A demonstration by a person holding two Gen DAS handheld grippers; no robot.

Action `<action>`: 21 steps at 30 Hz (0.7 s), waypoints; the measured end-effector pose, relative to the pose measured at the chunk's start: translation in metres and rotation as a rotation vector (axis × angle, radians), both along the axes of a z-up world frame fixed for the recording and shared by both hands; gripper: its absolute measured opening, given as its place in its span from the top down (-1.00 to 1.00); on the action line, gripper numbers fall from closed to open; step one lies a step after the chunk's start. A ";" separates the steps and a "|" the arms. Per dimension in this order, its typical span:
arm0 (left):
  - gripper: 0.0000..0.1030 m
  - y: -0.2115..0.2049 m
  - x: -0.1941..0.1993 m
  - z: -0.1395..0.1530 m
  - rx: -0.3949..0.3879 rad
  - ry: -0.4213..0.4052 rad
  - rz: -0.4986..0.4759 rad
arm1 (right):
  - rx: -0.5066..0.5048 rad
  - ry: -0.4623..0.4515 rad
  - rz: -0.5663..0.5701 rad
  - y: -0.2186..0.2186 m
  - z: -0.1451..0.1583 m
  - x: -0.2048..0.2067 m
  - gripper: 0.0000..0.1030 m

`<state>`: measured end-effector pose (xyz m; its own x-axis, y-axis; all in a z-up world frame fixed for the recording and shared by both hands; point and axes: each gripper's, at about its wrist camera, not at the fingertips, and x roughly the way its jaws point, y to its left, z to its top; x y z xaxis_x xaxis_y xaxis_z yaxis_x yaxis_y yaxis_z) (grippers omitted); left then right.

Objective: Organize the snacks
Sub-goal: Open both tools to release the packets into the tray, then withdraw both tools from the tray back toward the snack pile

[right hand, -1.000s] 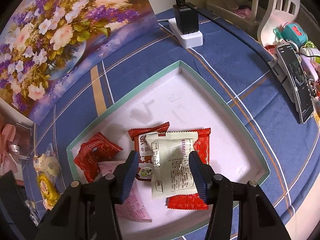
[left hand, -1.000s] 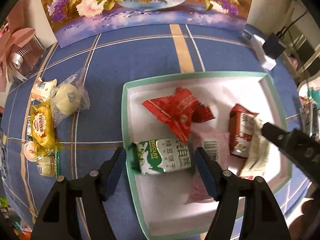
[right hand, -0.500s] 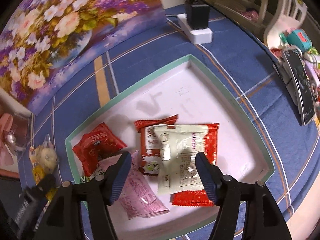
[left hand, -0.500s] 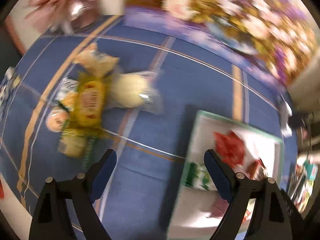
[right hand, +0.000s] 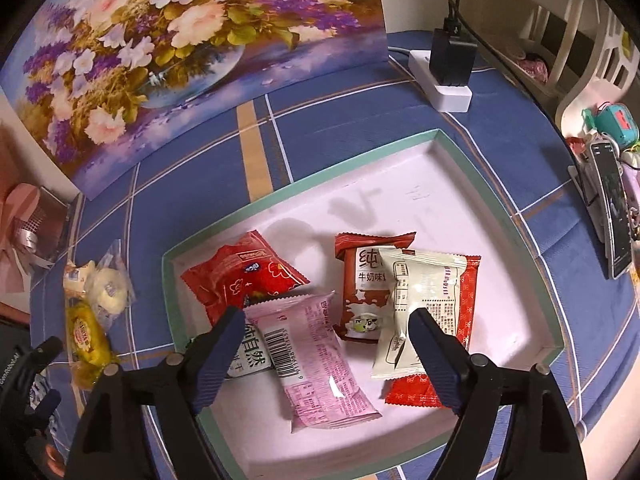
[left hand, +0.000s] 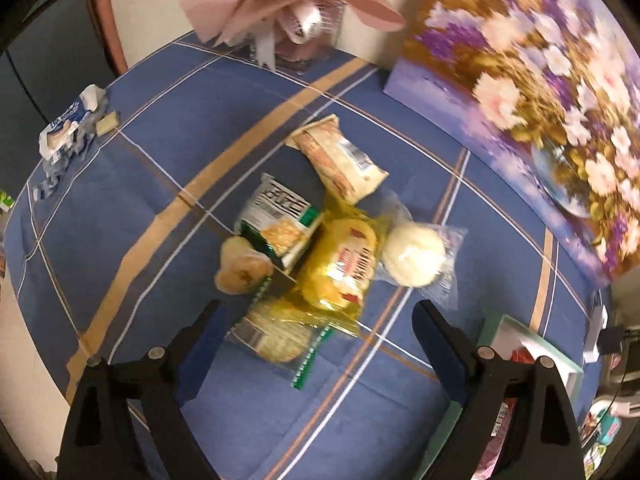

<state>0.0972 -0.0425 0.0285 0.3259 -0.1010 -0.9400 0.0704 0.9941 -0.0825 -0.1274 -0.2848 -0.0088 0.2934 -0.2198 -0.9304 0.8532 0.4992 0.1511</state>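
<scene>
Clearance around both my grippers, snack pile and tray.

My left gripper (left hand: 316,312) stands wide apart over the snack pile; the yellow packet (left hand: 340,264) and the flat cracker pack (left hand: 276,336) lie overlapped between my fingers, the round bun (left hand: 414,256) just beside them. Bare blue tablecloth (left hand: 168,152) lies open to the left. My right gripper (right hand: 326,318) stands open over the tray (right hand: 516,232); its far half is bare, the near half crowded by the pink packet (right hand: 316,352) and cream packet (right hand: 420,300).
</scene>
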 end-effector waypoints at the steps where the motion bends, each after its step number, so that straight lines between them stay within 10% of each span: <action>1: -0.81 0.003 0.002 0.000 -0.004 0.001 0.006 | -0.002 0.001 0.001 0.001 0.000 0.000 -0.68; 5: -1.00 0.011 0.006 0.001 0.004 -0.003 0.018 | -0.021 -0.006 0.009 0.004 0.003 0.003 -1.00; 21: -1.00 0.052 0.029 0.012 -0.049 -0.014 -0.003 | -0.058 0.007 0.053 0.032 0.004 0.035 -1.00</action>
